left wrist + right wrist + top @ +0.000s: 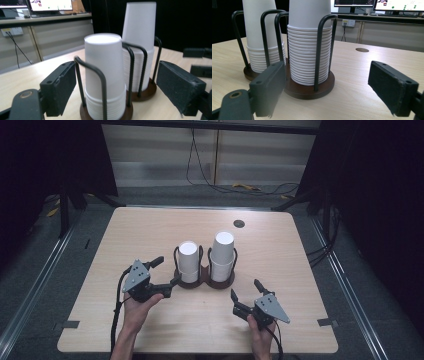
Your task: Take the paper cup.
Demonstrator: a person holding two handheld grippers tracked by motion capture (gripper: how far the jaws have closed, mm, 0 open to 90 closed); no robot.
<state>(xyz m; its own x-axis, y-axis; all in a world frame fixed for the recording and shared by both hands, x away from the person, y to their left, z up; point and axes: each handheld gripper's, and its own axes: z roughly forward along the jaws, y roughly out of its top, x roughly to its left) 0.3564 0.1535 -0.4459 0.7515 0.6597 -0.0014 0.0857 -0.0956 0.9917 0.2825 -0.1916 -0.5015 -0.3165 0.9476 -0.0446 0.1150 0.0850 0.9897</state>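
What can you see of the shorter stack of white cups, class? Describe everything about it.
The shorter stack of white cups stands upside down and upright on a round dark brown base, caged by black wire loops. The cups look like smooth matt paper; many nested rims band its lower part, and the top cup's flat bottom faces up. It is the left of two stacks near the table's middle. The left gripper faces it with jaws open either side, not touching.
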